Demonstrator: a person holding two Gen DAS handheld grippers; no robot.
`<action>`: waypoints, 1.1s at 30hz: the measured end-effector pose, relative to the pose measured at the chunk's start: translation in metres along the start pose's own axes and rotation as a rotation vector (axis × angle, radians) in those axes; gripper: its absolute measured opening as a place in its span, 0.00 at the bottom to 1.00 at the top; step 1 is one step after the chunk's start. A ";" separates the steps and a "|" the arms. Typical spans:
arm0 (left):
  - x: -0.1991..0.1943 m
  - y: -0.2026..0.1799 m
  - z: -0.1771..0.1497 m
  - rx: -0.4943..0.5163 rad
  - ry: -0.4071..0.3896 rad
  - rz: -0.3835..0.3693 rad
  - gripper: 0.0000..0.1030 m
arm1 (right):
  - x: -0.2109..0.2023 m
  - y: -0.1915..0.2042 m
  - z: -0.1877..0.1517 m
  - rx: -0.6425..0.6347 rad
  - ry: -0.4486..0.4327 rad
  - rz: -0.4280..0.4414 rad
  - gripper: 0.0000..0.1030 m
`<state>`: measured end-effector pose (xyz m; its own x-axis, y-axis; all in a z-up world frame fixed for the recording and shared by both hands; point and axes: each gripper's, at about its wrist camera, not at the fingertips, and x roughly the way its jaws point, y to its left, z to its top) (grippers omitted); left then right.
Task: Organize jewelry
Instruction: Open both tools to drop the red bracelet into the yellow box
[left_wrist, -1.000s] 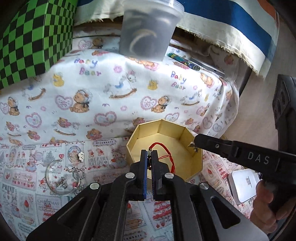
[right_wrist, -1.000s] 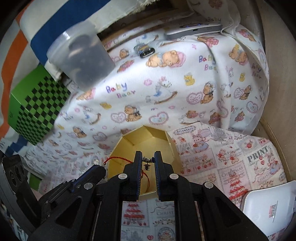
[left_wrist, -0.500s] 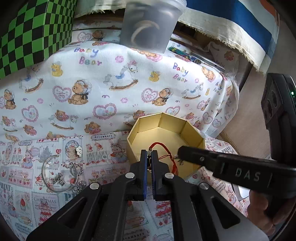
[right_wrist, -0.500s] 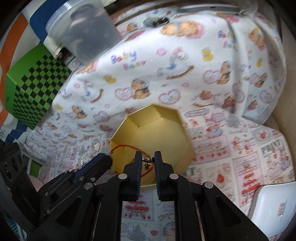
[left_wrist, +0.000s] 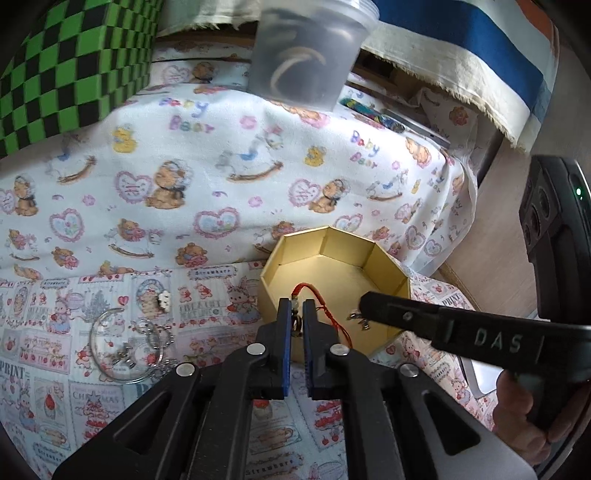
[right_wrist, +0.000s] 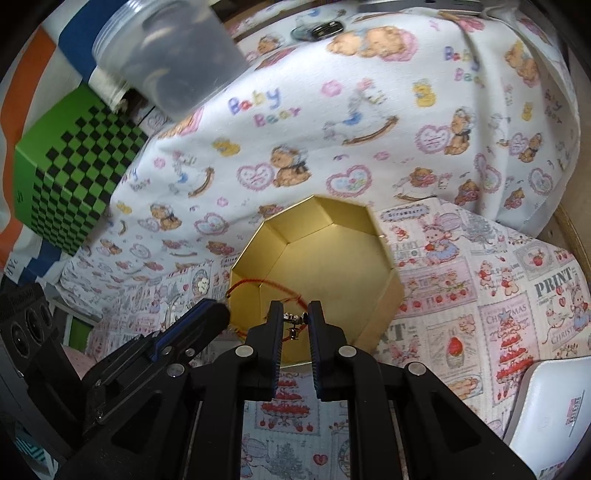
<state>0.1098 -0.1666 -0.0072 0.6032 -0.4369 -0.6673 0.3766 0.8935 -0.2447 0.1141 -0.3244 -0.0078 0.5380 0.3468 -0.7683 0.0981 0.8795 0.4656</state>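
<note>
A gold octagonal box (left_wrist: 384, 254) stands open on the printed cloth; it also shows in the right wrist view (right_wrist: 314, 221). A red cord bracelet (left_wrist: 320, 297) with small metal charms hangs between both grippers over the box's near rim. My left gripper (left_wrist: 295, 308) is shut on one end of the bracelet, at its bead and ring. My right gripper (right_wrist: 295, 317) is shut on the other end (right_wrist: 293, 318), at a small metal charm. The right gripper's finger (left_wrist: 391, 308) reaches over the box from the right.
A clear bangle and silver chain pieces (left_wrist: 122, 350) and a white flower charm (left_wrist: 163, 298) lie left of the box. A translucent tub (left_wrist: 303, 48) and a green checkered box (left_wrist: 66, 62) stand behind. A white case (right_wrist: 546, 402) lies at the right.
Both grippers have moved closer together and lower over the box, with the red bracelet still held between them. The right gripper's finger has come further left across the box.
</note>
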 end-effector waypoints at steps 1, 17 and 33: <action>-0.002 0.000 0.000 0.001 -0.005 0.005 0.11 | -0.002 -0.001 0.001 0.001 -0.004 0.002 0.14; -0.089 0.070 -0.006 -0.023 -0.175 0.204 0.49 | -0.029 0.023 -0.007 -0.093 -0.152 0.034 0.15; -0.016 0.104 -0.022 -0.091 0.058 0.155 0.28 | -0.018 0.063 -0.029 -0.257 -0.187 0.020 0.15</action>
<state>0.1234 -0.0641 -0.0375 0.6063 -0.2888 -0.7409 0.2155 0.9565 -0.1964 0.0865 -0.2657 0.0229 0.6843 0.3200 -0.6552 -0.1161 0.9349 0.3353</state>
